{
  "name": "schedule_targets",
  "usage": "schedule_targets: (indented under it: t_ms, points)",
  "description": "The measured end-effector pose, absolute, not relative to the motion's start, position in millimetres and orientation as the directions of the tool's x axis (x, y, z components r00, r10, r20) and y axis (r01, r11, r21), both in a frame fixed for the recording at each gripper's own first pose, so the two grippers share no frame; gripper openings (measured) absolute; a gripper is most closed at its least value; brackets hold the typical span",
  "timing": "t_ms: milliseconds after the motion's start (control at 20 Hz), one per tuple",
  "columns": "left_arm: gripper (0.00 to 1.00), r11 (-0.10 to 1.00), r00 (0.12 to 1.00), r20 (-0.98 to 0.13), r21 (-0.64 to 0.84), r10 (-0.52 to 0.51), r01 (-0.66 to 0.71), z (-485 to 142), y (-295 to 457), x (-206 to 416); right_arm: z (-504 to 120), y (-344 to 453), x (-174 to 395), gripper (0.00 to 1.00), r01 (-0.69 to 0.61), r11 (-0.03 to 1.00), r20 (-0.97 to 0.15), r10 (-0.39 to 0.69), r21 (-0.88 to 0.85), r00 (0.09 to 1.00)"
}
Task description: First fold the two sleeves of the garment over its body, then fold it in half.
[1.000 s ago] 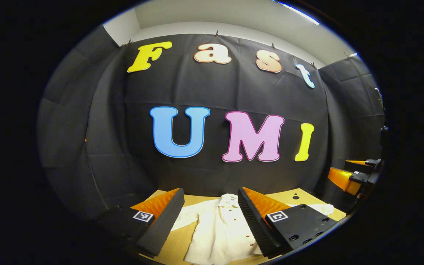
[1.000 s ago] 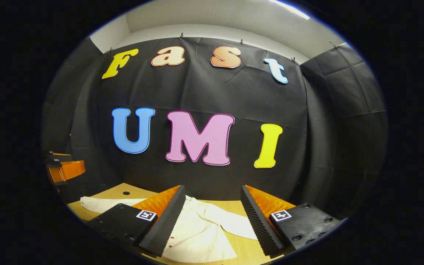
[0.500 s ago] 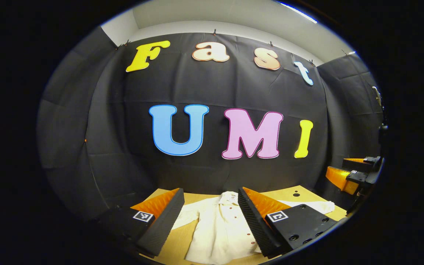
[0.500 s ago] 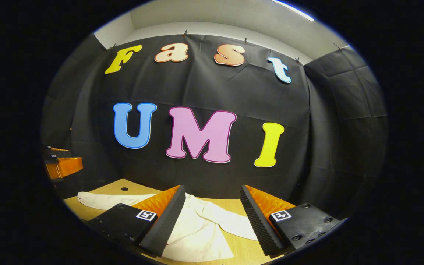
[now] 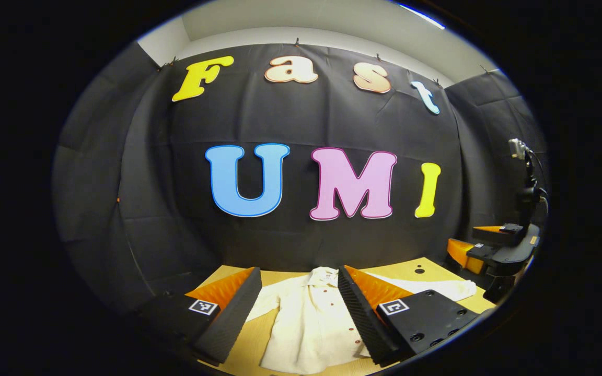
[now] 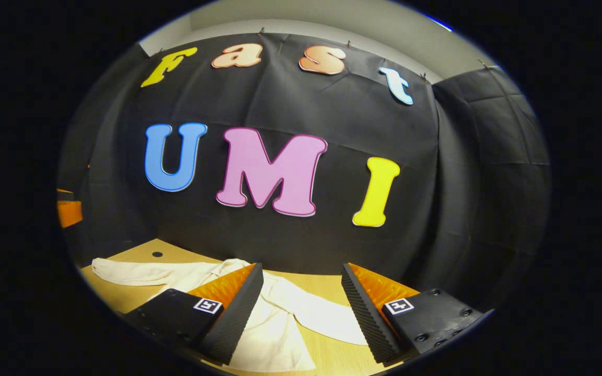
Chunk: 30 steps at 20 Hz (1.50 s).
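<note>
So nothing folded yet — shirt [image 5: 309,324] flat on table [image 5: 426,271], sleeves out; both grippers [image 5: 296,318] [image 6: 301,318] open, empty.

Shirt [image 5: 309,324] hem cut off below, partly behind gripper fingers [image 5: 356,308].

A light wooden tabletop [image 5: 426,277] with small dark round holes near its far edge carries a cream button-front shirt [image 5: 309,324]. The shirt lies flat, front up, collar toward the black cloth wall, buttons running down its middle. In the right gripper view the shirt [image 6: 275,334] has one long sleeve [image 6: 139,271] stretched sideways across the tabletop [image 6: 123,295], and the other sleeve [image 6: 322,316] angles outward.
</note>
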<state>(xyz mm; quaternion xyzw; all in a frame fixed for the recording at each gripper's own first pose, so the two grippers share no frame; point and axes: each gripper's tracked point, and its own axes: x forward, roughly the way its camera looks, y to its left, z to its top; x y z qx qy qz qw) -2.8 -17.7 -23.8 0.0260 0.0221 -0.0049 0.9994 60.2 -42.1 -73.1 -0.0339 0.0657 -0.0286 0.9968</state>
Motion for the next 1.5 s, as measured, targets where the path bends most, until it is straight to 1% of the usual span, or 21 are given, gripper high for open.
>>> schedule_targets:
  t_ms: [150,250,400,500,600,700,800,900,1000,1200,1300,1350,1400,1500]
  points:
    - [0.96,0.999,0.998,-0.061,0.048,-0.007,0.010,-28.8,-24.6,0.0,-107.7,-69.0,80.0,0.96,0.092,0.993,-0.195,-0.105,-0.075,0.975]
    - [0.96,0.999,0.998,-0.066,0.049,-0.003,0.006,-32.0,-28.6,3.0,-136.6,-93.5,90.4,0.96,0.140,0.988,-0.242,-0.153,-0.071,0.958]
    - [0.96,0.998,0.996,-0.082,0.061,0.018,-0.013,-37.4,-29.8,9.8,-194.3,-125.3,90.2,0.96,0.202,0.979,-0.381,-0.199,-0.033,0.903]
    - [0.96,0.999,0.995,-0.094,0.052,0.020,-0.015,-41.4,-35.2,14.4,-224.8,-152.7,92.2,0.97,0.240,0.970,-0.426,-0.230,-0.031,0.875]
    - [0.96,0.998,0.994,-0.106,0.056,0.021,-0.015,-45.6,-42.1,22.2,-256.5,-183.1,89.0,0.97,0.267,0.961,-0.489,-0.265,-0.068,0.831]
    - [0.96,0.998,0.991,-0.127,0.056,0.030,-0.023,-53.4,-47.9,29.6,-274.1,-212.3,91.0,0.97,0.306,0.948,-0.519,-0.305,-0.087,0.798]
    - [0.96,0.999,0.985,-0.168,0.025,0.025,-0.022,-65.2,-57.7,37.0,-290.3,-241.6,93.5,0.97,0.353,0.932,-0.546,-0.338,-0.081,0.766]
    - [0.96,1.000,0.981,-0.194,0.006,0.019,-0.018,-73.7,-67.5,43.6,-319.5,-265.4,98.6,0.97,0.420,0.905,-0.604,-0.367,-0.059,0.707]
    - [0.96,1.000,0.979,-0.205,0.016,0.019,-0.016,-78.0,-75.3,50.1,-346.3,-291.5,107.2,0.97,0.483,0.874,-0.636,-0.403,-0.054,0.658]
    - [0.96,0.999,0.967,-0.255,-0.035,0.008,-0.017,-92.8,-87.1,62.1,-410.9,-329.4,102.1,0.98,0.598,0.796,-0.738,-0.455,-0.087,0.498]
    - [0.96,0.998,0.961,-0.276,-0.052,0.017,-0.033,-100.6,-88.6,65.7,-423.8,-339.2,102.2,0.98,0.642,0.763,-0.747,-0.473,-0.082,0.467]
    - [0.96,0.997,0.958,-0.284,-0.057,0.025,-0.042,-102.8,-88.9,66.9,-427.2,-346.1,103.5,1.00,0.659,0.748,-0.745,-0.482,-0.077,0.460]
    - [0.96,0.997,0.956,-0.292,-0.062,0.030,-0.050,-105.9,-89.7,67.7,-428.6,-351.4,100.4,0.98,0.674,0.736,-0.751,-0.483,-0.069,0.450]
    - [0.96,0.996,0.953,-0.301,-0.065,0.042,-0.064,-108.8,-90.5,68.9,-436.6,-359.9,95.3,0.97,0.689,0.723,-0.776,-0.462,-0.050,0.429]
